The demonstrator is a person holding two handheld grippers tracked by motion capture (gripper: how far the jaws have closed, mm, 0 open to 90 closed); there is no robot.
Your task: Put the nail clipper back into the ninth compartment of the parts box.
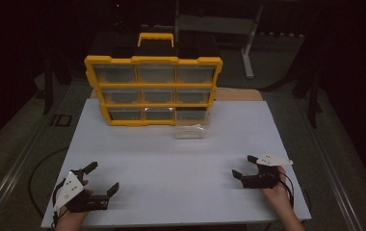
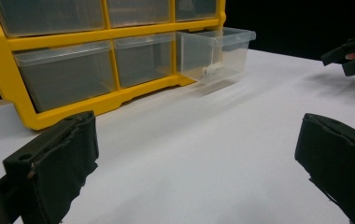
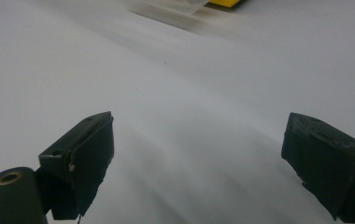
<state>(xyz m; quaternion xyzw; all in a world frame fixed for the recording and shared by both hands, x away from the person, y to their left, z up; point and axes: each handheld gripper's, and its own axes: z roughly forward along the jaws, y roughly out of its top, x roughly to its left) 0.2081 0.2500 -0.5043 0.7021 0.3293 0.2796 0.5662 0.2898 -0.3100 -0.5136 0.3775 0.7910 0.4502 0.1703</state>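
Observation:
A yellow organizer point(image 1: 153, 86) with clear drawers stands upright at the back of the white table point(image 1: 181, 159). Its bottom right drawer point(image 1: 190, 129) is pulled out toward me; in the left gripper view this drawer point(image 2: 217, 53) holds a small pale item point(image 2: 211, 69). My left gripper point(image 1: 101, 178) rests open near the front left corner, nothing between its jaws. My right gripper point(image 1: 246, 166) is open near the front right, also empty. In the left gripper view my own gripper point(image 2: 199, 158) looks at the organizer point(image 2: 96, 60), with the right gripper point(image 2: 353, 56) far off.
A dark stand and a grey metal frame point(image 1: 248, 38) sit behind the table. The table's front edge runs just below both hands. Bare white surface lies between the grippers and the organizer.

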